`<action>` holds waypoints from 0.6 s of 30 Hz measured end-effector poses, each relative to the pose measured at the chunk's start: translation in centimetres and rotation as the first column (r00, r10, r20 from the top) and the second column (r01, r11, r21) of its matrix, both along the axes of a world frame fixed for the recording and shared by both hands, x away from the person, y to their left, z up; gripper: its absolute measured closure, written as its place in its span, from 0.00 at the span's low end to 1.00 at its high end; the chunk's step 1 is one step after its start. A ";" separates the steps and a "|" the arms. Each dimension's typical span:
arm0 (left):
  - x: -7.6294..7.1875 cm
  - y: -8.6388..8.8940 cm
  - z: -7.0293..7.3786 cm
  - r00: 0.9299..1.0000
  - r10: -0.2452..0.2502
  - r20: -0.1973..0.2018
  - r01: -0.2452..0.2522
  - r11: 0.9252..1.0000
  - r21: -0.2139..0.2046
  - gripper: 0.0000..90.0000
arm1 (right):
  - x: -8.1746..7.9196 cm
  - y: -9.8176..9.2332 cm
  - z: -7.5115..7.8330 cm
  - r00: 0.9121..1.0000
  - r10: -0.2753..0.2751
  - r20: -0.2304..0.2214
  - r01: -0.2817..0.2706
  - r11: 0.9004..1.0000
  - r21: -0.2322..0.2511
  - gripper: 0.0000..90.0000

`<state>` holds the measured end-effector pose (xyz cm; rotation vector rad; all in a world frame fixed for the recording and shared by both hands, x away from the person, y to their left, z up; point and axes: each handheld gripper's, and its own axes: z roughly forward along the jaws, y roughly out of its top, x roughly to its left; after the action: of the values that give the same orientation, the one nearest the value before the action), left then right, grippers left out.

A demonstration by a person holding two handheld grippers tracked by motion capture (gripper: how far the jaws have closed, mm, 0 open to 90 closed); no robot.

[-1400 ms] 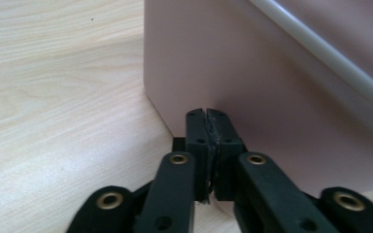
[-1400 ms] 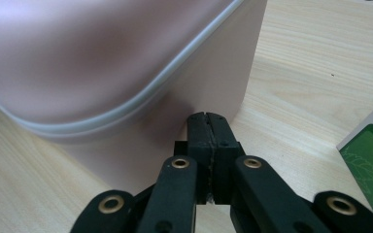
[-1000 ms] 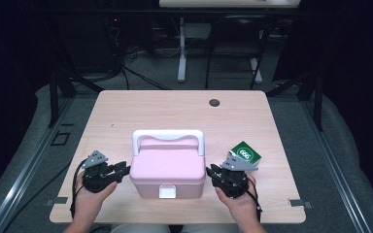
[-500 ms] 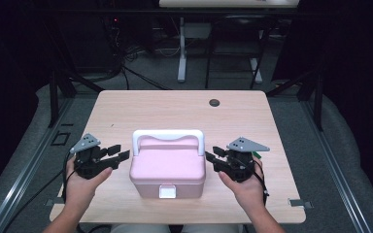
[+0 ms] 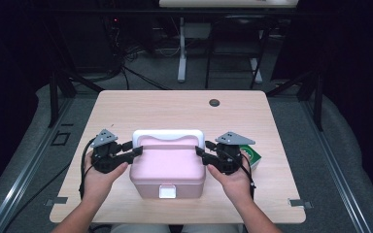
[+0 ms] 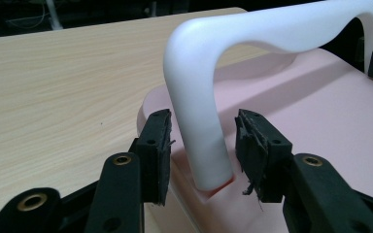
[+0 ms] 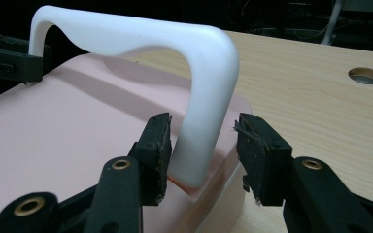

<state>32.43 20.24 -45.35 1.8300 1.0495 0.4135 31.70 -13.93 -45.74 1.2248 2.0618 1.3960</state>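
Pink box (image 5: 167,167) with upright white handle (image 5: 168,136); left gripper (image 5: 135,152) and right gripper (image 5: 200,152) straddle its legs, released.

We see a desk (image 5: 141,104) of pale wood-grain laminate with a smooth, matt face. At its six o'clock the pink box (image 5: 167,167) looks like moulded plastic, satin and even, and its white handle (image 6: 272,29) is smoother plastic with a soft sheen. Each tool, left (image 6: 203,141) and right (image 7: 203,145), is matt black plastic with brass-coloured metal rivets; the pads (image 6: 250,145) look rubbery, rough and frayed at their edges.
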 end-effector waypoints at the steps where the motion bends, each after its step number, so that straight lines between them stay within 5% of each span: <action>1: 0.0 -0.1 0.0 1.000 0.001 0.002 -0.001 1.000 -0.001 0.64 | 0.0 0.1 -0.1 1.000 -0.001 0.001 0.001 1.000 -0.002 0.63; 18: -1.2 -0.2 0.3 0.998 0.016 0.053 -0.017 1.000 0.020 0.79 | -1.6 0.6 0.2 0.997 -0.011 0.082 0.014 0.999 -0.036 0.80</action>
<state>31.20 20.07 -45.07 1.8196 1.0287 0.4814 30.07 -13.35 -45.57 1.1445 2.0122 1.3742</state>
